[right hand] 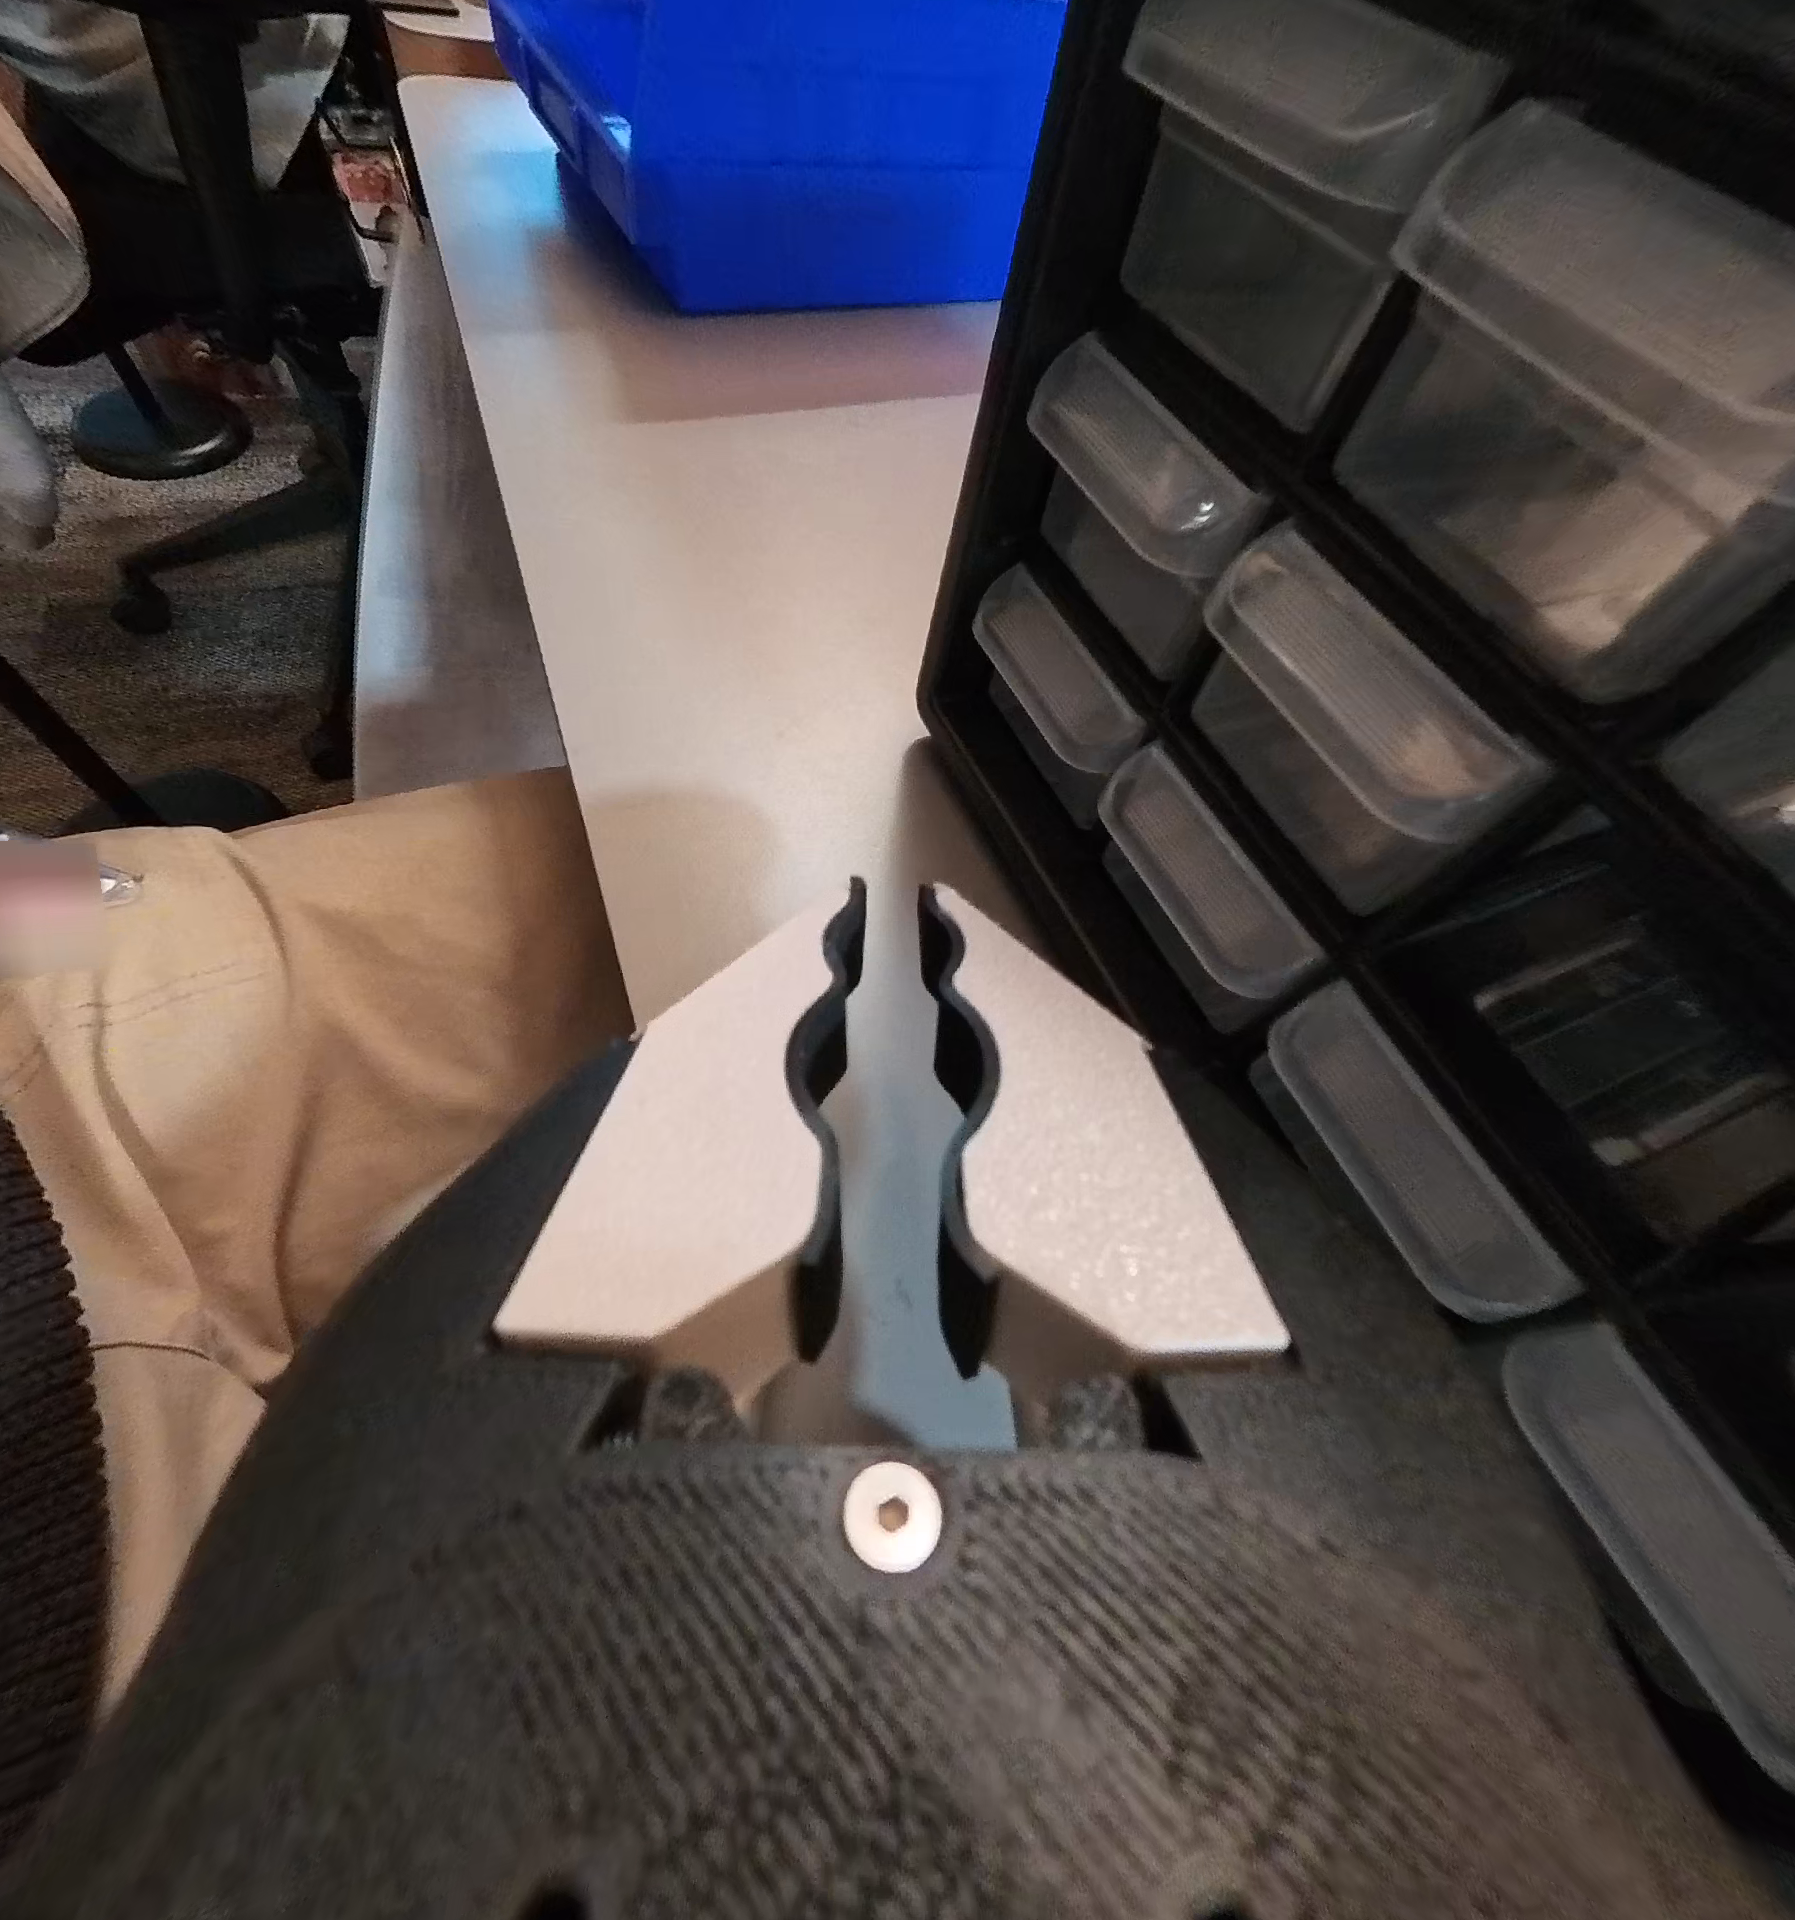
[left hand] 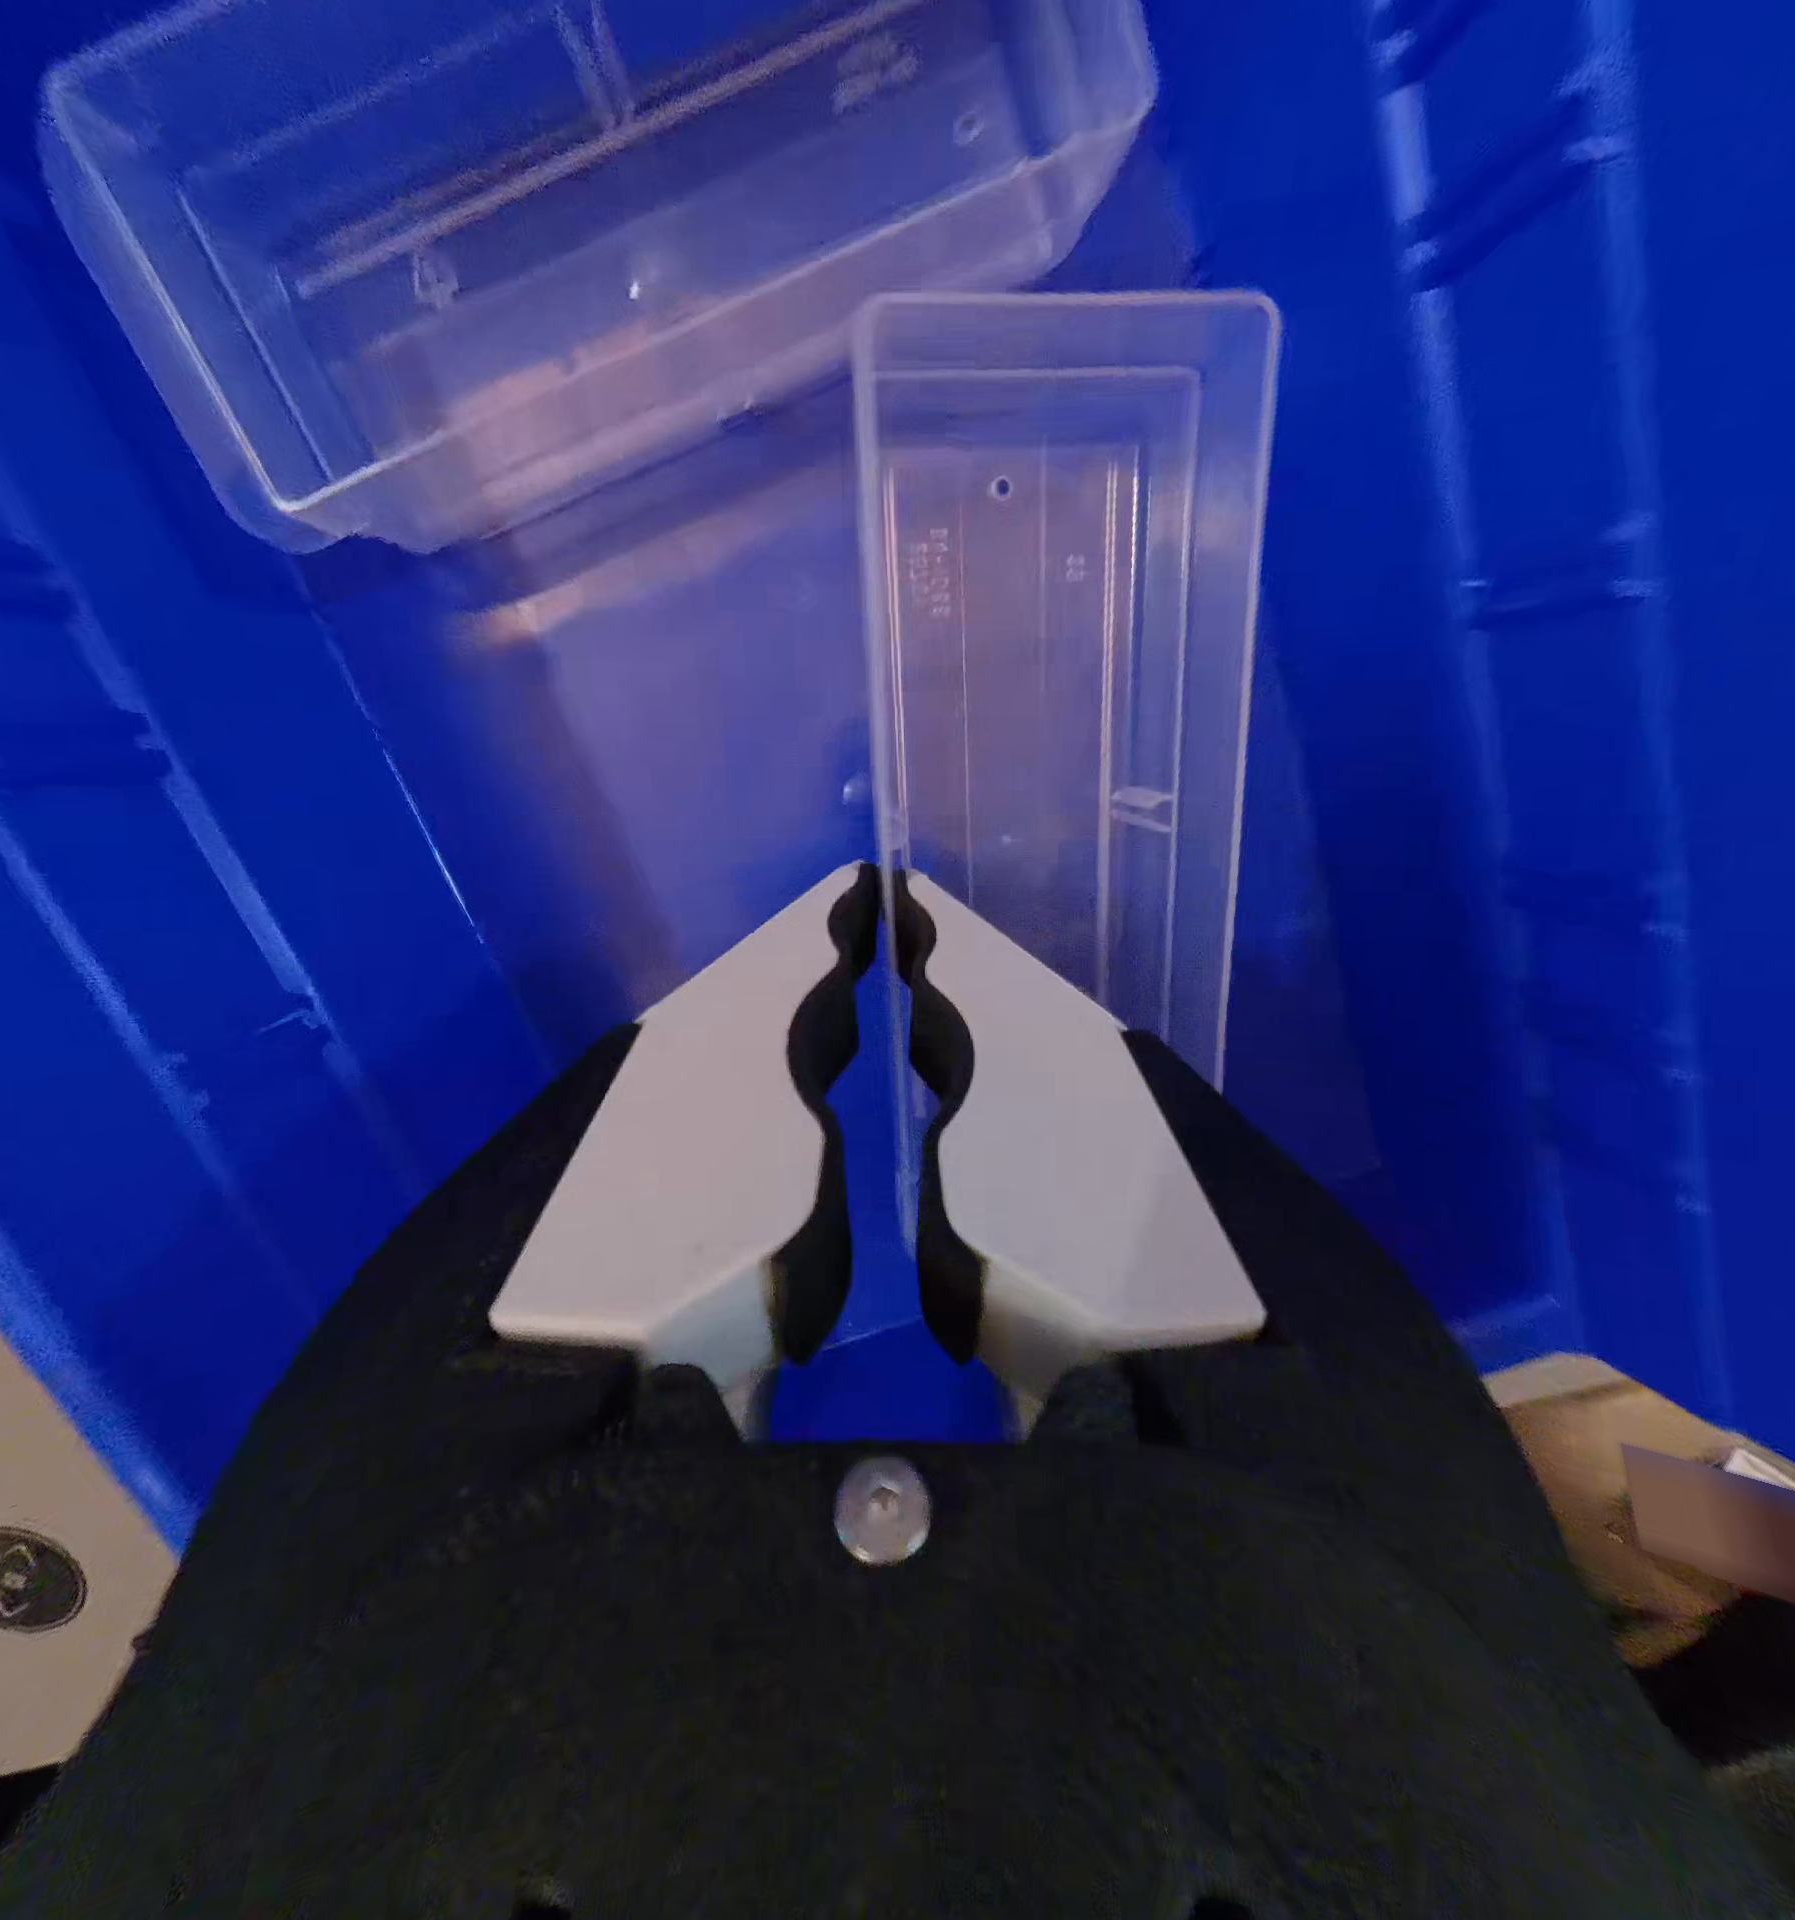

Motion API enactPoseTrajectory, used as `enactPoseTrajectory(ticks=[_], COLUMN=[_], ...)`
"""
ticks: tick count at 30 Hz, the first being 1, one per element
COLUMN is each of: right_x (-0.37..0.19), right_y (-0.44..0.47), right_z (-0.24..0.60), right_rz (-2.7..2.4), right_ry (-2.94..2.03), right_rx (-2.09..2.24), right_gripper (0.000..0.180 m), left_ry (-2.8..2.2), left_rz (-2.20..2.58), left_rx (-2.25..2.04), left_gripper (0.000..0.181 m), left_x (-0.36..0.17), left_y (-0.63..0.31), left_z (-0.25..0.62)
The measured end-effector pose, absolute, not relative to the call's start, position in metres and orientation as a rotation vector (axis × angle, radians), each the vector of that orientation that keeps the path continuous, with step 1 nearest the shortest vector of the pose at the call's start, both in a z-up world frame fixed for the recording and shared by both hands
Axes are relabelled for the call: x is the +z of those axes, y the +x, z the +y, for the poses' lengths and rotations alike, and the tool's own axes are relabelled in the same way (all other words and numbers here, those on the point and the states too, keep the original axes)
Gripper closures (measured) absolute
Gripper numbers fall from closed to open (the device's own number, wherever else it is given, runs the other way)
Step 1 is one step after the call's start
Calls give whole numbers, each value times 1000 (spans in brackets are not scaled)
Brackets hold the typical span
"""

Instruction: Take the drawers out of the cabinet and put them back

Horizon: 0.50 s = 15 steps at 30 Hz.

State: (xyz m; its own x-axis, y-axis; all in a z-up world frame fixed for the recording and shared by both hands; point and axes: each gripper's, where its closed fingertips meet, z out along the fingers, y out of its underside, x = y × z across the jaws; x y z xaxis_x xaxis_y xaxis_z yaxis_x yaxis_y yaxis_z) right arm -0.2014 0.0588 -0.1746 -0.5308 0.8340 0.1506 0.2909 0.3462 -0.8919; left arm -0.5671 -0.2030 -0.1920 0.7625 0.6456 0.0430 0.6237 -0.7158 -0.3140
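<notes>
Progress, as I judge it, sits early or midway: two clear drawers are out of the cabinet [right hand: 1444, 727] and at least one bay there stands empty, so returning them is still to do. My left gripper [left hand: 880, 883] holds the narrow drawer [left hand: 1059, 665] by its side wall, jaws pinched on the thin plastic, inside the blue bin [left hand: 1599, 727]. The drawer looks empty. The wide drawer [left hand: 581, 260] lies in the bin beyond the narrow one, tilted, also apparently empty. My right gripper [right hand: 888, 894] hangs just beside the cabinet's lower left corner, over the table [right hand: 664, 582], jaws slightly apart and holding nothing. Most cabinet drawers remain seated; their contents I cannot make out. The bin stands on the table beyond the cabinet.
</notes>
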Motion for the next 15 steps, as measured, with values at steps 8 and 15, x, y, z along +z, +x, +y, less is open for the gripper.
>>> enactPoseTrajectory(ticks=[8, 15], right_x=[-173, -162], right_y=[-202, -201], right_z=[60, 53], right_rz=[-1984, -1928], right_ry=[-970, -1036], right_rx=[1139, 1229], right_gripper=[171, 169], left_ry=[-2432, -2145], left_rz=[-809, -509], left_rx=[303, 328], left_gripper=[181, 181], left_x=[-103, 5], left_y=[-552, -469], left_z=[-196, -124])
